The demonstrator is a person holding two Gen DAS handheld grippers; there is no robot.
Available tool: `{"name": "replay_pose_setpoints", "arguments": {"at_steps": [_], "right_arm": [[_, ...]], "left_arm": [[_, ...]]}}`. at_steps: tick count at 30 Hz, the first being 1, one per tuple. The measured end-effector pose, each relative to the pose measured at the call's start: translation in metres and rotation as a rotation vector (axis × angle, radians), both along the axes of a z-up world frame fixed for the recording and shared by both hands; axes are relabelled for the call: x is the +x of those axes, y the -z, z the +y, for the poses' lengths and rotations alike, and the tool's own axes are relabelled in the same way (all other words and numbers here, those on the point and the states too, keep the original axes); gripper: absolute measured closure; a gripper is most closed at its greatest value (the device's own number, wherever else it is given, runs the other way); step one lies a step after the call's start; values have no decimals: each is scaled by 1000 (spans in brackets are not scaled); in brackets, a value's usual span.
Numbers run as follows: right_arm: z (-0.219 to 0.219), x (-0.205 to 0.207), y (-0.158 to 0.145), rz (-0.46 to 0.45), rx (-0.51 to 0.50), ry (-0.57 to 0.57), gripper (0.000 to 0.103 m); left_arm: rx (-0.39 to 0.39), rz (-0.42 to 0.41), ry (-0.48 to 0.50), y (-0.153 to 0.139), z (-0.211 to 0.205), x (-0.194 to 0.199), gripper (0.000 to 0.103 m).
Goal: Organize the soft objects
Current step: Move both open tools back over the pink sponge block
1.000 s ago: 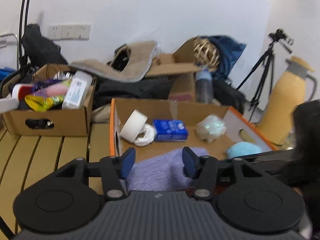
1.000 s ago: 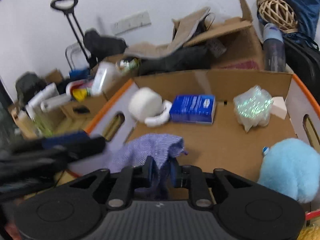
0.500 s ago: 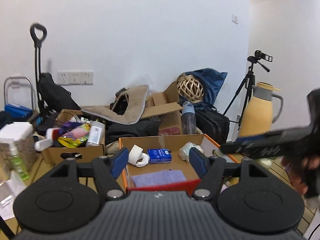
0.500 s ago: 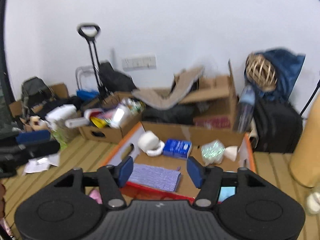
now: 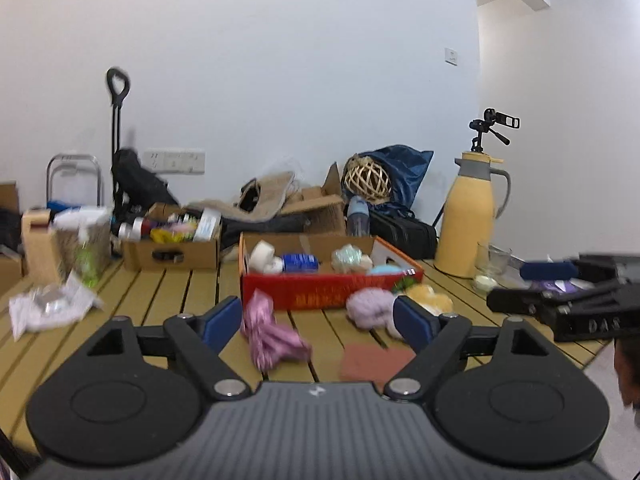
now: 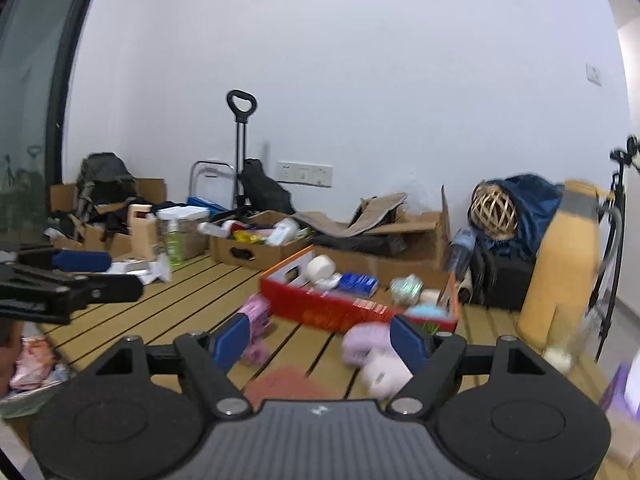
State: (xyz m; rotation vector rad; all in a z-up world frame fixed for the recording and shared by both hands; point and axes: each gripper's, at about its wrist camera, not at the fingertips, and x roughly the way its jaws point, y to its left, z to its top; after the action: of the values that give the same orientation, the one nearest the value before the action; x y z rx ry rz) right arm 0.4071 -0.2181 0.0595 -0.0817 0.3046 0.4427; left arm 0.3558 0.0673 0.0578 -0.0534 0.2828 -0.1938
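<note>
My left gripper (image 5: 318,318) hangs over the slatted wooden table (image 5: 168,292), jaws opening and nothing pinched between them. My right gripper (image 6: 320,338) likewise, jaws opening on empty air. The red-sided box (image 5: 320,294) sits at twelve o'clock in the left view, with a white roll (image 5: 260,252) and a blue packet (image 5: 300,263) inside. Outside it: pink soft bundle (image 5: 268,336) at eleven o'clock of the pads, lilac yarn ball (image 5: 370,306) at one o'clock, and what looks like a reddish cloth (image 5: 374,362), blurred.
</note>
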Motion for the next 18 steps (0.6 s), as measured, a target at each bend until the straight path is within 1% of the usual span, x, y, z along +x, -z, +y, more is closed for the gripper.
{"name": "replay_pose_setpoints", "arguments": {"at_steps": [3,7,10,13,18], "right_arm": [[-3,-34,20,27,20,5,23],[-9,-55,39,98,50,11,24],[-8,-60,45,114,39,27,24],[-5,-58,49,128,52,18,25],[-2,-36,61,167,83,49,25]], "left_arm": [[-26,31,-9,13,1,-26,18],[-25,75,-16,26,3,-43,18],[-28,81,-18,28,2,-44,18],[-38,84,-3,30,-1,-40,18],[-42,117,18,43,-8,-20,19]]}}
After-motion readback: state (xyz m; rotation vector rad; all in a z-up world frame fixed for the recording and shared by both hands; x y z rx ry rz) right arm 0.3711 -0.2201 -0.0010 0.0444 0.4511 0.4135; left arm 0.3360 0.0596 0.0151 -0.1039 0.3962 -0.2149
